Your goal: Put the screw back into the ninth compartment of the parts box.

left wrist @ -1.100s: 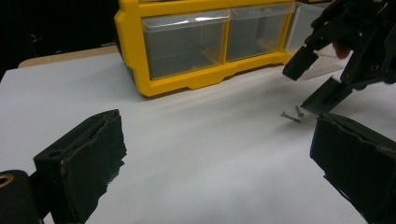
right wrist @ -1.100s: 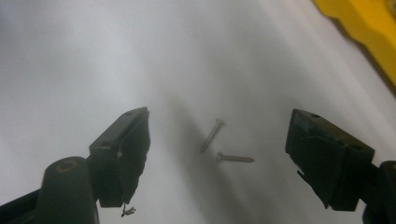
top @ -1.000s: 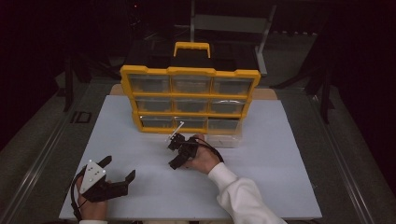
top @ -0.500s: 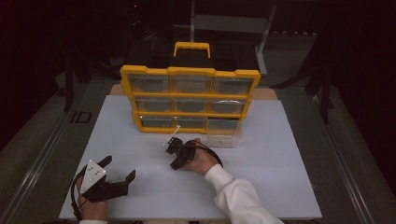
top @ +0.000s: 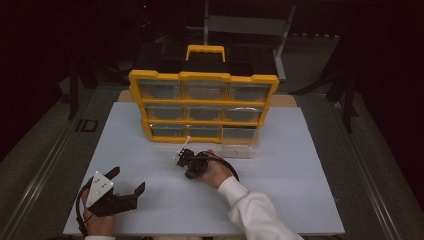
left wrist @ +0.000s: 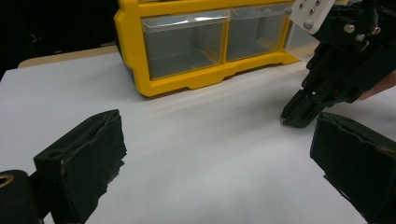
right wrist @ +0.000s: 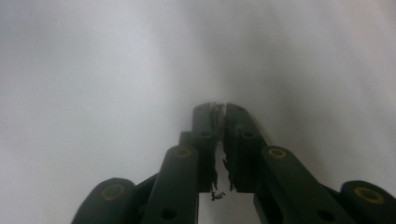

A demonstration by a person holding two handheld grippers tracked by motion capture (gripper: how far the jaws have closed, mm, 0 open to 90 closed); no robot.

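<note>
Showing a white counter [top: 300,190] bearing a yellow organiser [top: 204,121] of nine clear compartments, with black carry case and yellow handle behind. Standing on the counter just in front of the organiser's lower right compartment: one clear drawer [top: 241,149], pulled fully out, near the right gripper [top: 190,174] and apart from it. Pointing down at the counter just left of that drawer, the right gripper's fingers, having just been closing, now pressed almost together [right wrist: 220,109]; tips at or touching the surface in the left gripper view [left wrist: 295,119]. Possibly pinching a tiny pale speck at the tips, too blurred to tell. Resting at the near left edge, well apart from drawer and organiser, the left gripper [top: 129,180], fingers spread wide [left wrist: 219,123], holding nothing, bare counter between them.
</note>
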